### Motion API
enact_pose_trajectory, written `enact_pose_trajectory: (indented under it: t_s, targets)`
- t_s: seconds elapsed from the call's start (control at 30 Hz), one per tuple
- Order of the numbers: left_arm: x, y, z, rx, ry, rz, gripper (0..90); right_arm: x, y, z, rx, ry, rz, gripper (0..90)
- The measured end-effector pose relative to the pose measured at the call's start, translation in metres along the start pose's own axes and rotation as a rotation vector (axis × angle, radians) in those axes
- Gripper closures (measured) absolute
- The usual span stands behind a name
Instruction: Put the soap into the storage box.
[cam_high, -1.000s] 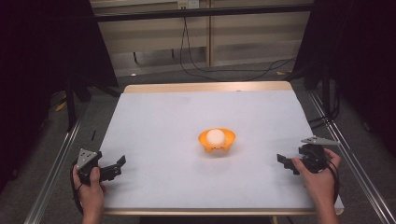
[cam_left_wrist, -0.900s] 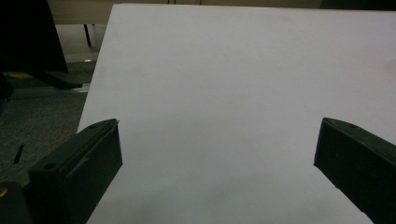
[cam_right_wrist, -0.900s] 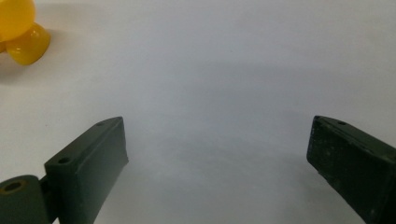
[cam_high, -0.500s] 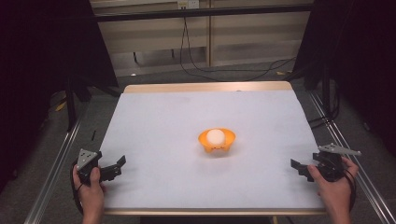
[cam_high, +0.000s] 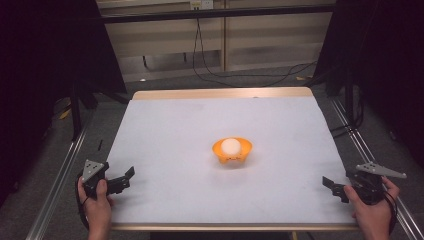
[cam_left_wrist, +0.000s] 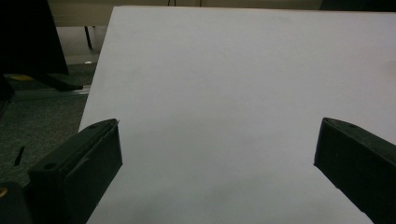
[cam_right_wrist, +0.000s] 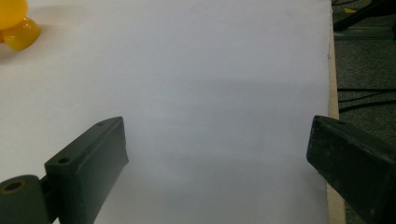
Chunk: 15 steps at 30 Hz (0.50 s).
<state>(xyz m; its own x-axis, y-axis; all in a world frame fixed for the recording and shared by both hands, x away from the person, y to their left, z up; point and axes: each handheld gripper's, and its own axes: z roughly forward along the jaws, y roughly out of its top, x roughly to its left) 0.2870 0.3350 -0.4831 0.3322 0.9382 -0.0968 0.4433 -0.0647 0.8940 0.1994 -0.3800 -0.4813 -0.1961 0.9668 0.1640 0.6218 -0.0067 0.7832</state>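
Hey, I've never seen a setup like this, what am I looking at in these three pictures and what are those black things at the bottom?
There is no robot arm here. A person sits at a table with a white top and holds a hand-held tool in each hand. The left gripper and the right gripper each have two black fingers that open and close.

The high view comes from a fixed camera above, looking down on the table. The other two pictures come from small cameras riding on each tool, looking out between its own fingers, which is why black shapes rise from the bottom.

Near the middle of the table stands an orange bowl with a white ball in it. Both grippers are open, hold nothing, and sit near the front corners, far from the bowl.
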Motion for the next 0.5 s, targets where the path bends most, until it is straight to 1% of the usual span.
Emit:
enact_pose_trajectory:
  t_s: [0.03, 0.1, 0.13, 0.23, 0.3, 0.33, 0.47, 0.5]
  targets:
    - [0.0000, 0.0000, 0.0000, 0.000, 0.000, 0.000, 0.8, 0.0000, 0.0000, 0.0000, 0.000, 0.000, 0.000, 4.8]
    - [0.0006, 0.0002, -0.0003, 0.001, 0.009, 0.011, 0.8, -0.0003, -0.0033, -0.0003, -0.011, 0.019, 0.007, 4.8]
    - [0.0000, 0.0000, 0.0000, 0.000, 0.001, -0.001, 0.8, 0.0000, -0.0045, 0.0000, -0.012, 0.020, 0.014, 4.9]
    - [-0.0002, -0.0001, 0.0000, 0.000, 0.001, -0.001, 0.8, 0.0002, -0.0069, 0.0007, -0.021, 0.022, 0.016, 5.4]
    - [0.0001, 0.0000, -0.0001, 0.000, 0.002, -0.003, 0.8, -0.0013, -0.0078, 0.0000, -0.031, 0.037, 0.037, 6.0]
    - [0.0002, 0.0000, -0.0001, 0.001, 0.000, -0.003, 0.8, -0.0021, -0.0086, -0.0004, -0.037, 0.032, 0.048, 6.4]
    - [0.0003, 0.0000, 0.0000, 0.002, 0.001, -0.004, 0.8, -0.0015, -0.0095, -0.0010, -0.047, 0.029, 0.039, 6.1]
    - [0.0006, 0.0002, 0.0000, 0.002, 0.004, 0.002, 0.8, -0.0016, -0.0096, -0.0012, -0.049, 0.033, 0.042, 6.0]
